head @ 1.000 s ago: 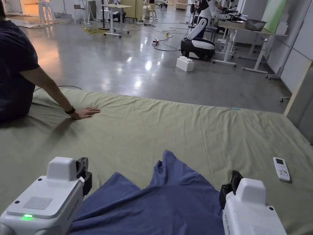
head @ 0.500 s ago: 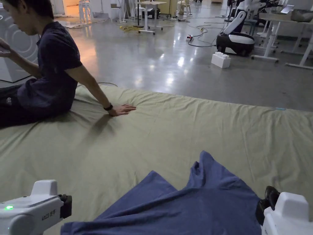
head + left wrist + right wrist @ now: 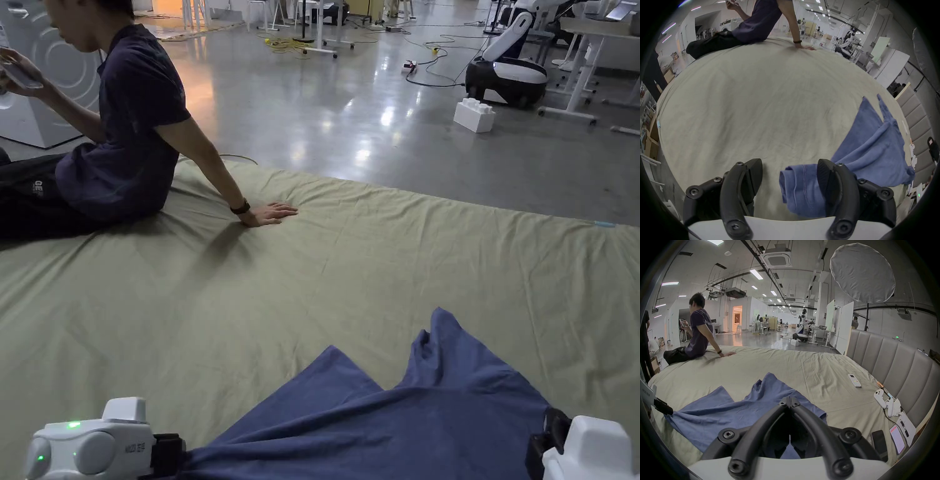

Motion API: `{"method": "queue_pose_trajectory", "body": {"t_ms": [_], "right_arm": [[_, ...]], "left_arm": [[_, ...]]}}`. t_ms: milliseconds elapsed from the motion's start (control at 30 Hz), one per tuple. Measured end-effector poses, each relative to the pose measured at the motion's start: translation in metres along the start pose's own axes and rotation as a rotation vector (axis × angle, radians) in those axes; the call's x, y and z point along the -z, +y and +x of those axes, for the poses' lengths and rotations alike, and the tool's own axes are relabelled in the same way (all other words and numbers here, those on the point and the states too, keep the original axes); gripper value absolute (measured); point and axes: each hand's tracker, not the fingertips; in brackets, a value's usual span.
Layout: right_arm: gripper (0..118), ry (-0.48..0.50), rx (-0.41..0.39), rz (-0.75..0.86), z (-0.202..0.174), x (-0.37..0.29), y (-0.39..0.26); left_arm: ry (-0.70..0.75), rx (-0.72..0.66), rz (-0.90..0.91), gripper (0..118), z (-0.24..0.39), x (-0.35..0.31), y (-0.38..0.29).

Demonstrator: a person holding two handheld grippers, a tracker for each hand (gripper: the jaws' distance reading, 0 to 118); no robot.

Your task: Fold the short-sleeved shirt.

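Note:
A blue short-sleeved shirt (image 3: 400, 425) lies spread on the olive bed sheet (image 3: 375, 262), with two points of cloth reaching away from me. My left gripper (image 3: 178, 453) sits low at the shirt's near left corner. In the left gripper view, this gripper (image 3: 789, 164) is open, and a rolled hem of the shirt (image 3: 802, 186) lies between the jaws against the right one. My right gripper (image 3: 544, 437) is at the shirt's near right edge. In the right gripper view, its jaws (image 3: 788, 400) are shut on the shirt (image 3: 721, 415).
A person (image 3: 125, 125) sits on the bed's far left corner, one hand (image 3: 269, 214) flat on the sheet. A white remote (image 3: 854, 380), game controllers (image 3: 883, 400) and phones (image 3: 878, 443) lie along the padded headboard (image 3: 891, 361) on the right.
The head camera has swung left and down. My left gripper has dropped lower and turned sideways at the shirt's corner. The shirt has been drawn out flatter and wider.

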Motion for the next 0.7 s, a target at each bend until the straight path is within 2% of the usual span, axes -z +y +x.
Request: {"method": "queue_pose_trajectory", "body": {"t_ms": [67,100,133,200,333,400,433,467,500,533,600,667,700], "right_arm": [[0,0.009,0.003,-0.025,0.001,0.004,-0.003],[0,0.010,0.007,-0.039,0.001,0.006,-0.004],[0,0.007,-0.001,-0.031,0.002,0.009,-0.003],[0,0.010,-0.004,-0.043,0.003,0.016,-0.003],[1,0.058,-0.045,-0.089,0.008,0.056,0.010],[5,0.103,-0.028,-0.175,0.012,0.086,0.015],[20,0.123,-0.070,-0.210,0.017,0.108,0.021],[38,0.132,-0.067,-0.280,0.019,0.127,0.024],[51,0.159,-0.107,-0.308,0.019,0.148,0.029],[58,0.195,-0.117,-0.371,0.022,0.170,0.033],[61,0.221,-0.160,-0.436,0.022,0.208,0.036],[81,0.220,-0.221,-0.468,0.019,0.245,0.036],[84,0.224,-0.263,-0.501,0.017,0.258,0.034]], "left_arm": [[0.069,0.059,0.035,42,0.010,-0.001,-0.009],[0.081,0.077,0.045,42,0.016,-0.003,-0.010],[0.082,0.106,0.056,37,0.022,-0.004,-0.012],[0.077,0.143,0.060,13,0.026,-0.006,-0.015],[0.065,0.166,0.058,6,0.026,-0.007,-0.016],[0.044,0.144,0.069,6,0.022,-0.015,-0.016],[0.042,0.125,0.089,6,0.020,-0.020,-0.018],[0.038,0.122,0.096,6,0.018,-0.022,-0.016],[0.040,0.115,0.112,6,0.017,-0.026,-0.017],[0.040,0.105,0.129,6,0.016,-0.031,-0.018],[0.033,0.086,0.141,6,0.016,-0.034,-0.018],[0.038,0.079,0.149,6,0.016,-0.036,-0.020],[0.042,0.079,0.149,6,0.017,-0.036,-0.021]]}}
